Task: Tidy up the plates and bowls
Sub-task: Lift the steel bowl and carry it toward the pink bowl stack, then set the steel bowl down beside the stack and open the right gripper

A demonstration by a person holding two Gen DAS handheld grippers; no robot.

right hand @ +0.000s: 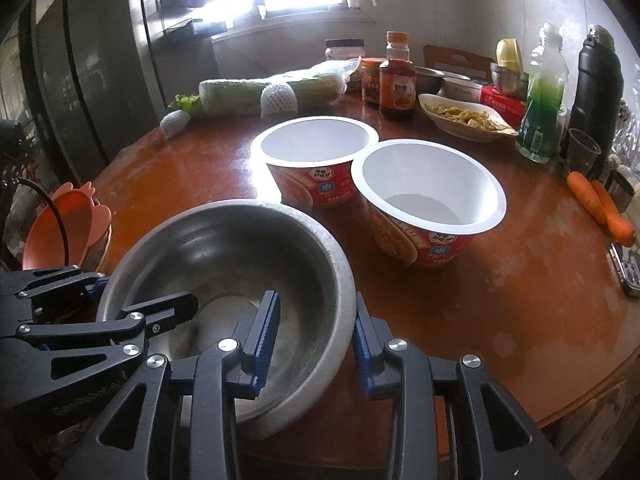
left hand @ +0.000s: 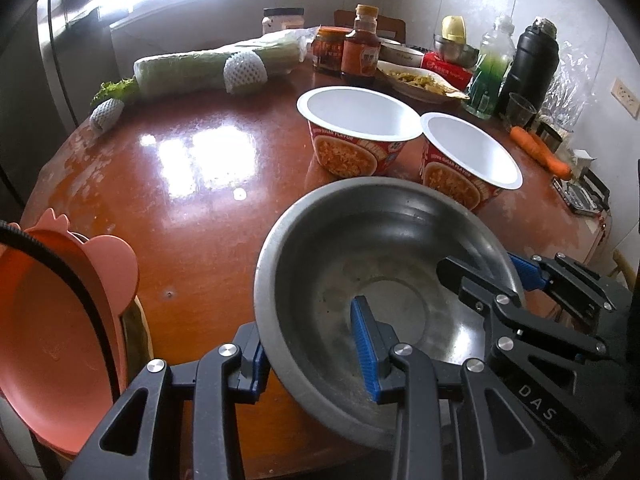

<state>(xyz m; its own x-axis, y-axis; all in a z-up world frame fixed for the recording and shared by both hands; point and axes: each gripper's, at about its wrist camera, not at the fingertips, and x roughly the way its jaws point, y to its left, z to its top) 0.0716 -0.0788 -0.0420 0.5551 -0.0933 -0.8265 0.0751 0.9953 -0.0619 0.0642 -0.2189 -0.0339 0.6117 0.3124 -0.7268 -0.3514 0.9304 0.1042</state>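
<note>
A steel bowl sits at the near edge of the round brown table. My left gripper straddles its left rim, one blue finger inside, one outside, with a gap to the rim. My right gripper straddles its right rim the same way and also shows in the left wrist view. Two empty red-and-white noodle bowls stand side by side behind it. An orange plate with a pink one stands at the left table edge.
At the back are wrapped greens, sauce jars and a bottle, a dish of food, a green bottle, a black flask, steel bowls and carrots. A dark fridge stands left.
</note>
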